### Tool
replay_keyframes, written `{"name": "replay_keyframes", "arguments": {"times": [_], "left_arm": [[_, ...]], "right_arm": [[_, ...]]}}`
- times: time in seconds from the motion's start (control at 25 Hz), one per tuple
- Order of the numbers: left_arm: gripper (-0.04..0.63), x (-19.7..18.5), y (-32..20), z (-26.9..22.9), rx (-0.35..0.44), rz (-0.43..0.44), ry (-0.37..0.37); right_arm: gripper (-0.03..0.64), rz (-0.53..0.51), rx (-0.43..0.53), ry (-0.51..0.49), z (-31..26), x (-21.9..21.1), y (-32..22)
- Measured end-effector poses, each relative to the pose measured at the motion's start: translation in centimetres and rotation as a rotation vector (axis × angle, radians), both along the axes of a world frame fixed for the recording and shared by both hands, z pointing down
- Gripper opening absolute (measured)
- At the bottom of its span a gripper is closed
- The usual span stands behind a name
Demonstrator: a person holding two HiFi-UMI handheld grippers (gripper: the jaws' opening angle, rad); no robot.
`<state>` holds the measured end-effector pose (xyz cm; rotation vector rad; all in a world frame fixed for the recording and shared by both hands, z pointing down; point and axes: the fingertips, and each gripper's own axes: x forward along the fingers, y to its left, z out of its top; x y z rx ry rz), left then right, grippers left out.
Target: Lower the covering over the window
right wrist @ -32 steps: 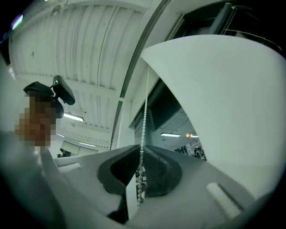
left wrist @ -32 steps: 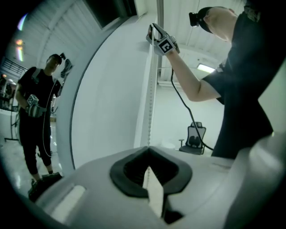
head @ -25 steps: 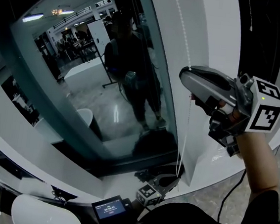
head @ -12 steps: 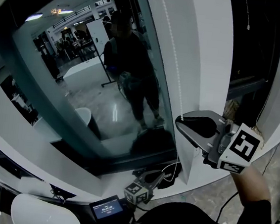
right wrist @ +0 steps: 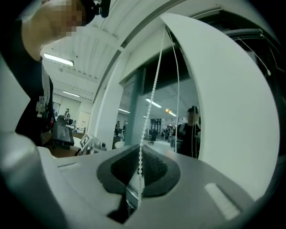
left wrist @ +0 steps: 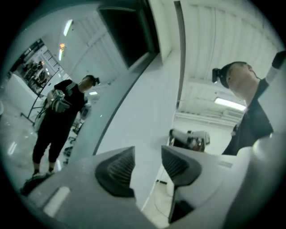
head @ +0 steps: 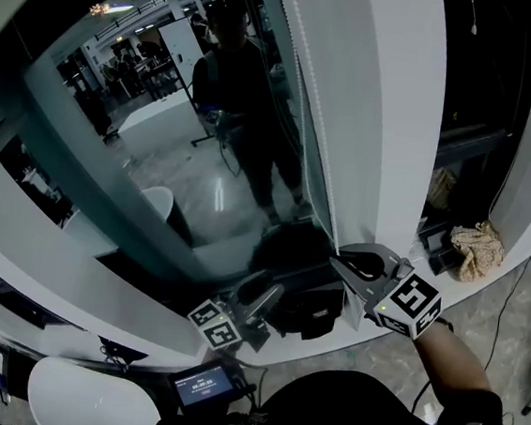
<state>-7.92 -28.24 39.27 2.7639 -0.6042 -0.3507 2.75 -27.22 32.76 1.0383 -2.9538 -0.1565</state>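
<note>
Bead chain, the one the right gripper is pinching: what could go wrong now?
The bead chain is thin, and the right gripper only pinches it between its shut jaws, so a hard tug might let it slip out. The left gripper is empty and its jaws are opening. If it reaches for the chain it could miss, or catch the other strand and probably pull the wrong way.
</note>
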Motion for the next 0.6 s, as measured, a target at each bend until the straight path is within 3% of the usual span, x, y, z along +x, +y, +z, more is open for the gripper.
{"name": "replay_keyframes", "arguments": {"times": [0.16,0.28,0.6], "left_arm": [[0.190,4.0,1.3,-8.4,0.171,0.127,0.099],[0.190,6.3,1.1,-11.5,0.261,0.133,0.133],[0.198,9.7,-0.2,-16.6,0.325,0.164,0.252]], "right_arm": [[0.012,0.001,-0.141,0.054,8.0,-2.9,-0.5],[0.012,-0.003,-0.244,0.119,15.0,-4.5,-0.1],[0.012,0.030,-0.485,0.196,27.9,-4.5,1.9]]}}
